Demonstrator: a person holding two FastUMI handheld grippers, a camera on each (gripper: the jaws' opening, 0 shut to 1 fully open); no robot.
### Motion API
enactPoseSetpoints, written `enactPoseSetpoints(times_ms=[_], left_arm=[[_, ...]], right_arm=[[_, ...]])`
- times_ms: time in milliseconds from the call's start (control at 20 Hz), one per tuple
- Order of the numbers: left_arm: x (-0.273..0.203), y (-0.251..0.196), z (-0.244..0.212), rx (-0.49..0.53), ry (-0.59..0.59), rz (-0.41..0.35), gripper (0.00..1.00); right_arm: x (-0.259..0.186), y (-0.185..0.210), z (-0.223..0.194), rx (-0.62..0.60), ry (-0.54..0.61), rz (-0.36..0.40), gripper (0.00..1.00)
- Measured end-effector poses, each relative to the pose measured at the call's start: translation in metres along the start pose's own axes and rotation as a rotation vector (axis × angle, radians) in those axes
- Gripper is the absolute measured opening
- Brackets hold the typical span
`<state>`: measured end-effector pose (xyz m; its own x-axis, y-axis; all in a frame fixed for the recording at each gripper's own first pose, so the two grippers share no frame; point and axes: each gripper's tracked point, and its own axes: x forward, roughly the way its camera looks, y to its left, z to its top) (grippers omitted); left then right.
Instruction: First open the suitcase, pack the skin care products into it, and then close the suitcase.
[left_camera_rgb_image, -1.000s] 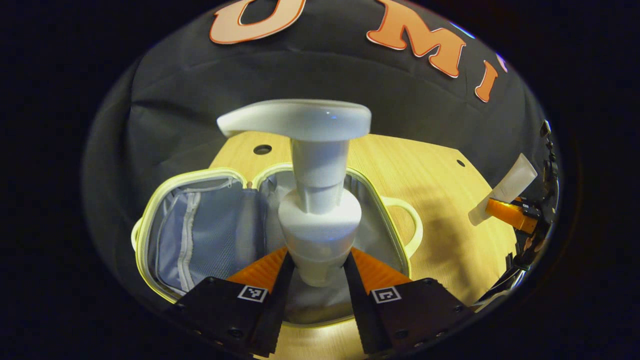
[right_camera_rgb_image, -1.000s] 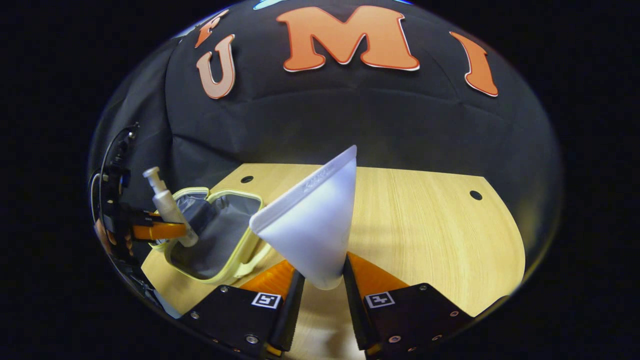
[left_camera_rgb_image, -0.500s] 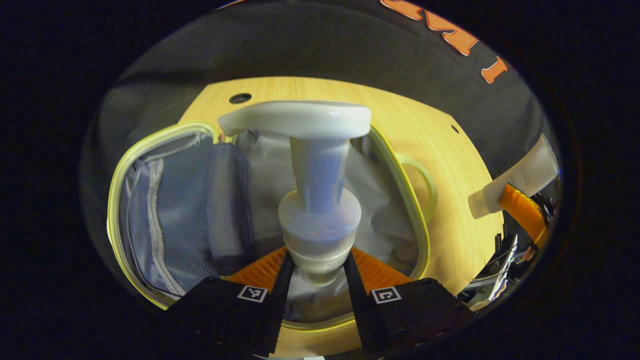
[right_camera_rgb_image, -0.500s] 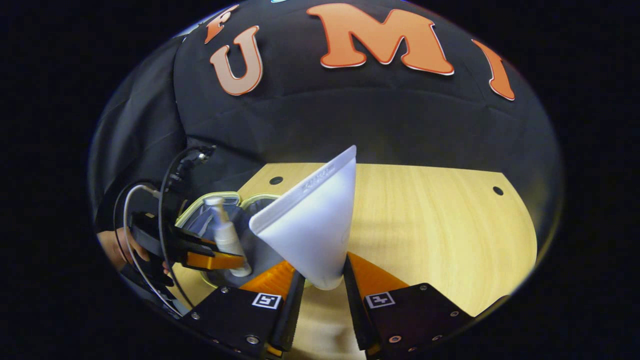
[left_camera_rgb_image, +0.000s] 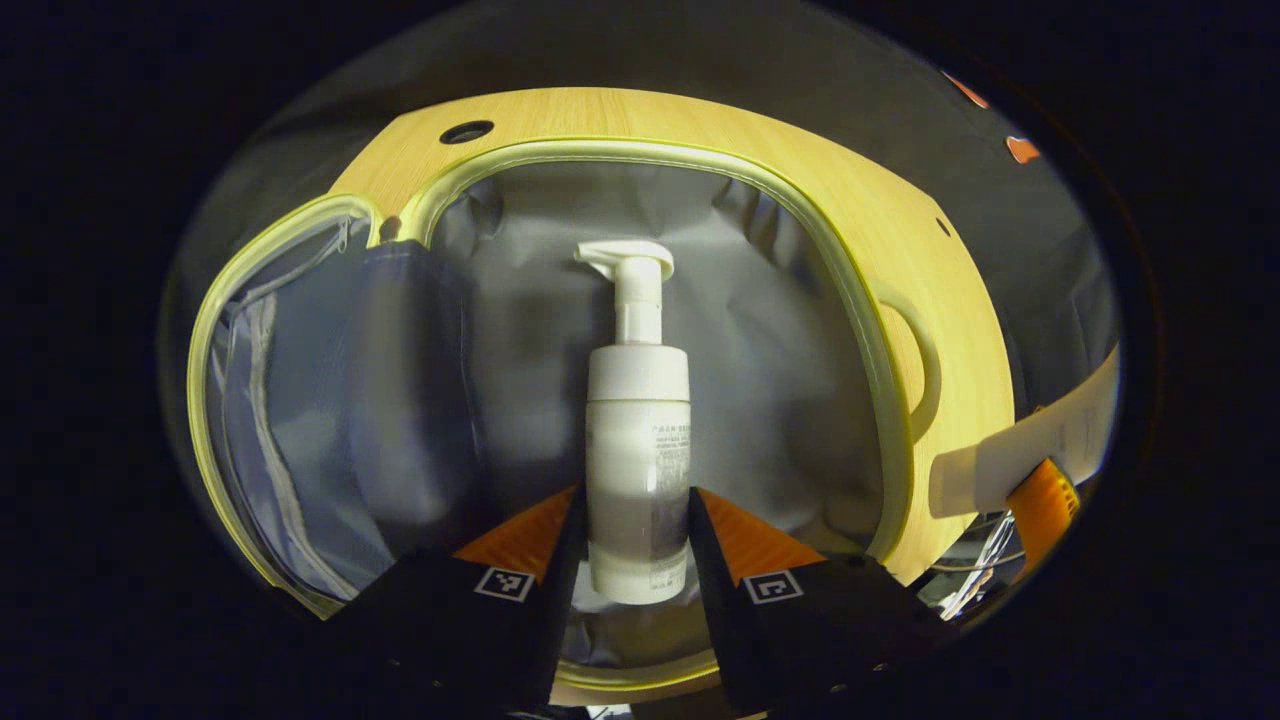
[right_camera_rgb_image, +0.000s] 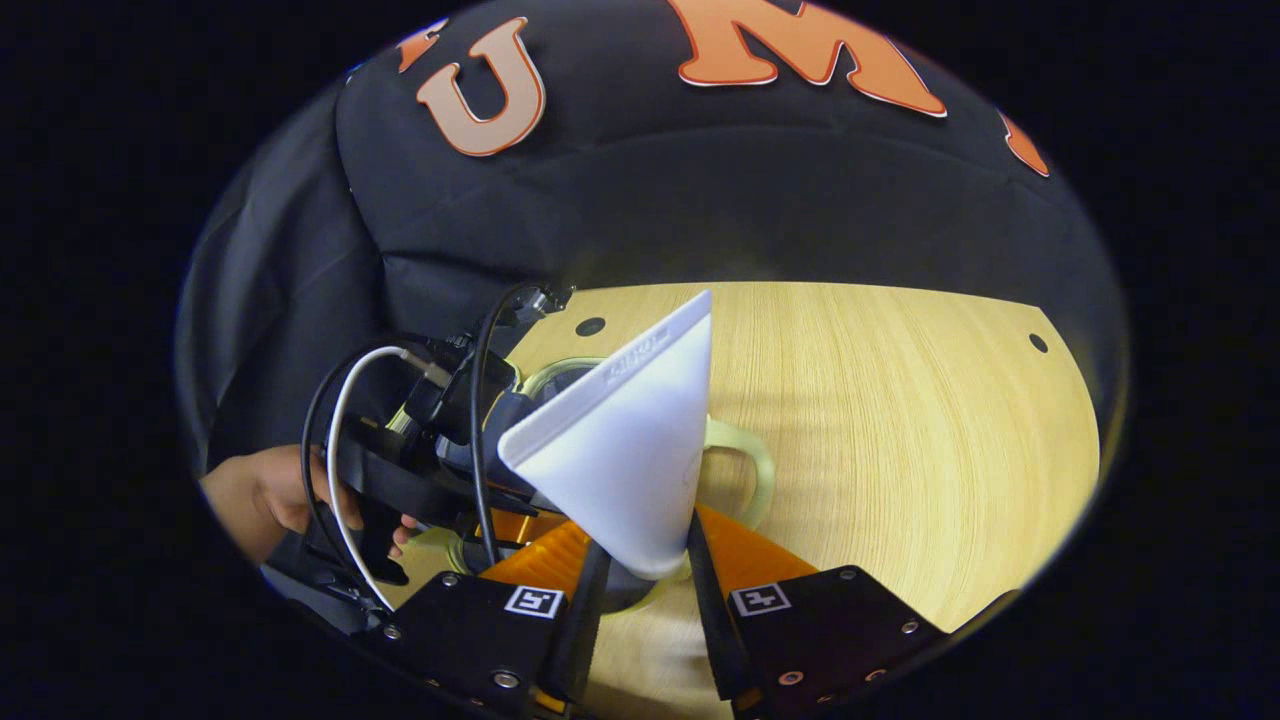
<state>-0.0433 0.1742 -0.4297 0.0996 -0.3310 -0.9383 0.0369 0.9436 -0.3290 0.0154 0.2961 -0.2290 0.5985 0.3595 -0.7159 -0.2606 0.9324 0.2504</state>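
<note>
An open suitcase (left_camera_rgb_image: 880, 350) with a pale yellow-green rim lies flat on a light wooden table (left_camera_rgb_image: 620, 115), its grey fabric lining facing up and its lid half, with a mesh zip pocket, folded out to the left in the left gripper view. A white pump bottle (left_camera_rgb_image: 637, 420) lies lengthwise inside the main compartment of the suitcase, pump head pointing away from the camera. The left gripper (left_camera_rgb_image: 628, 545) sits low over the compartment with a finger on each side of the bottle's lower body; whether the fingers press on the bottle or only flank it cannot be told. A curved handle on the suitcase's right edge rests against the table. At the right edge of the same view, a white tube (left_camera_rgb_image: 1020, 455) appears, held in the other gripper. In the right gripper view, the right gripper (right_camera_rgb_image: 640, 575) pinches that white tube (right_camera_rgb_image: 625, 450) near its narrow cap end, so the flat crimped end fans upward toward the camera. Beyond it to the left, a hand (right_camera_rgb_image: 265, 495) holds the left gripper's body, cables looping off it, above the suitcase, whose handle (right_camera_rgb_image: 745, 470) peeks out just right of the tube
</note>
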Motion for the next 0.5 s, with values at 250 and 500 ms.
enactPoseSetpoints(times_ms=[250, 500], left_arm=[[-0.017, -0.005, 0.005, -0.040, -0.115, -0.033, 0.67], [-0.075, 0.001, 0.007, -0.052, -0.255, 0.034, 0.71]], right_arm=[[0.015, 0.015, -0.010, 0.025, 0.056, 0.038, 0.47], [0.031, 0.022, -0.021, 0.046, 0.133, 0.075, 0.47]])
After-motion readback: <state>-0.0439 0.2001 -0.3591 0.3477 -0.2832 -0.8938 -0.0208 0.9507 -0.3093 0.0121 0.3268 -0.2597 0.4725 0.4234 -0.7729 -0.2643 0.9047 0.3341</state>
